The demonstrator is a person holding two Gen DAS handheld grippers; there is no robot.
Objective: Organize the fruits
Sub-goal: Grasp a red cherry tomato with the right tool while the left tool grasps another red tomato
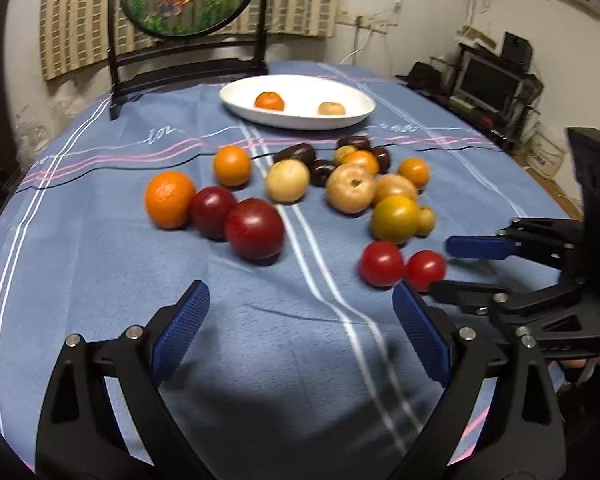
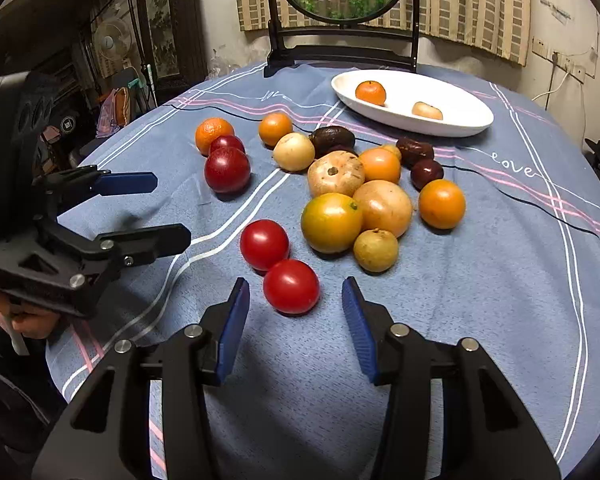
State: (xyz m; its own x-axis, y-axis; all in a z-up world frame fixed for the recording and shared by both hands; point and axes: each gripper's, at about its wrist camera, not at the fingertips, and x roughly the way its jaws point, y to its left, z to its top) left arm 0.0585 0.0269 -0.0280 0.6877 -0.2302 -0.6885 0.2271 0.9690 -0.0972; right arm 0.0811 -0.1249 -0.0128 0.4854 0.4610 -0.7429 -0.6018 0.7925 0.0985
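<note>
Both claws hung empty — left gripper point(image 1: 300, 328) wide, right gripper point(image 2: 296, 328) narrower — behind the red tomato point(image 2: 291, 286), arms cut off below.

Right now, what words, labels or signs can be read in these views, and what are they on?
"love": cursive stitching on the blue tablecloth, right of the white dish.
Further cursive marks on the cloth: too blurred to read.
Papers on the wall: too small to read.
</note>
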